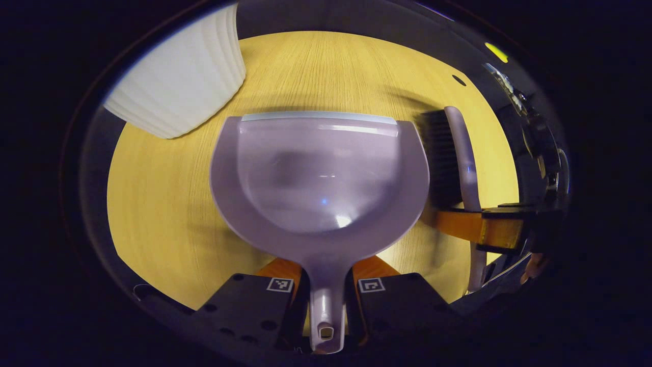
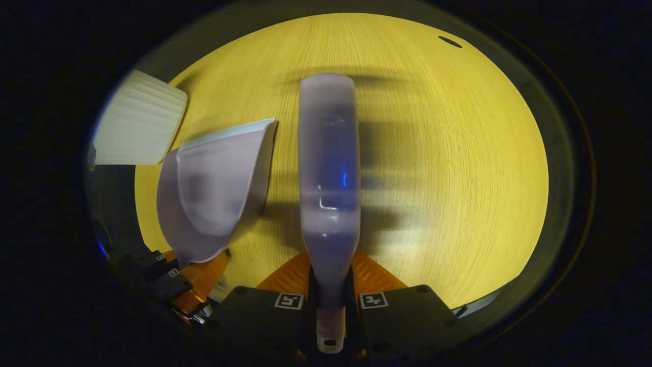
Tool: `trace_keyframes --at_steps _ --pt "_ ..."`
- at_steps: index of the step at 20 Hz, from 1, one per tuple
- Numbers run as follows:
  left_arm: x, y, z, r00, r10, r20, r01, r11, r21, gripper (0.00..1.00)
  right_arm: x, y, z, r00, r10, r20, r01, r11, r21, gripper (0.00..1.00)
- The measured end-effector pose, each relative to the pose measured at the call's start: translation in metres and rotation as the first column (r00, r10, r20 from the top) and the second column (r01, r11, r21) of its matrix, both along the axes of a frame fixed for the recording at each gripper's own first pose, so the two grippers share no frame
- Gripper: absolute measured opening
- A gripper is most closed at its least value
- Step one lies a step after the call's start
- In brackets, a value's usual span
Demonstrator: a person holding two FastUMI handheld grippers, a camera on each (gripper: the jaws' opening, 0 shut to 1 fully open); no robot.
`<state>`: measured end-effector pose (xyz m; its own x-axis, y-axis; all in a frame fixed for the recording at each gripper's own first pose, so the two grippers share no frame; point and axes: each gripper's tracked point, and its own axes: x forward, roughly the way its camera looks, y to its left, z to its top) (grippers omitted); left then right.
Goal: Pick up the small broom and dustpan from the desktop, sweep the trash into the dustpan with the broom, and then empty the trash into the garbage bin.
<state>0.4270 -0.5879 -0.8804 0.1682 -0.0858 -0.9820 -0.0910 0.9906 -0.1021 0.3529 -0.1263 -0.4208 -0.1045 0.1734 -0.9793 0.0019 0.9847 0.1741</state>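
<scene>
Down low, left gripper (image 1: pixel 326 300) clenched on the lilac dustpan (image 1: pixel 321 178) handle, right gripper (image 2: pixel 330 300) clamped on the broom (image 2: pixel 328 168) handle, black bristles (image 1: pixel 440 158) visible in the left gripper view, both above the wooden desktop (image 2: pixel 448 153), white ribbed bin (image 1: pixel 183 81) beyond the dustpan.

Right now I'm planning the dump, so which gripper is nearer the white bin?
Left. The left gripper, shut on the dustpan handle, sits beside the bin. The right gripper, holding the broom, is on the dustpan's far side from the bin.
</scene>
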Motion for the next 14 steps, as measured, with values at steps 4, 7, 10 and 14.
trace_keyframes --at_steps 4,7,10,14 --pt "0.003 -0.001 0.003 1.0 -0.003 -0.001 0.003 1.0 -0.018 0.31 0.001 -0.004 0.007 1.0 0.014 0.001 -0.014 1.0 0.01 0.28" --pt "0.006 0.001 0.007 1.0 0.017 0.009 -0.017 1.0 -0.002 0.75 0.011 -0.003 0.014 0.999 0.026 0.04 -0.028 0.998 0.048 0.51" --pt "0.001 -0.003 0.019 0.999 0.034 0.011 -0.033 0.999 -0.016 0.81 0.012 -0.008 0.021 0.995 0.037 0.091 -0.04 0.998 0.037 1.0" --pt "-0.002 -0.006 0.054 0.994 0.047 0.097 -0.047 0.999 -0.008 0.81 0.018 -0.017 0.05 0.983 -0.015 0.182 0.003 0.998 0.063 0.9"
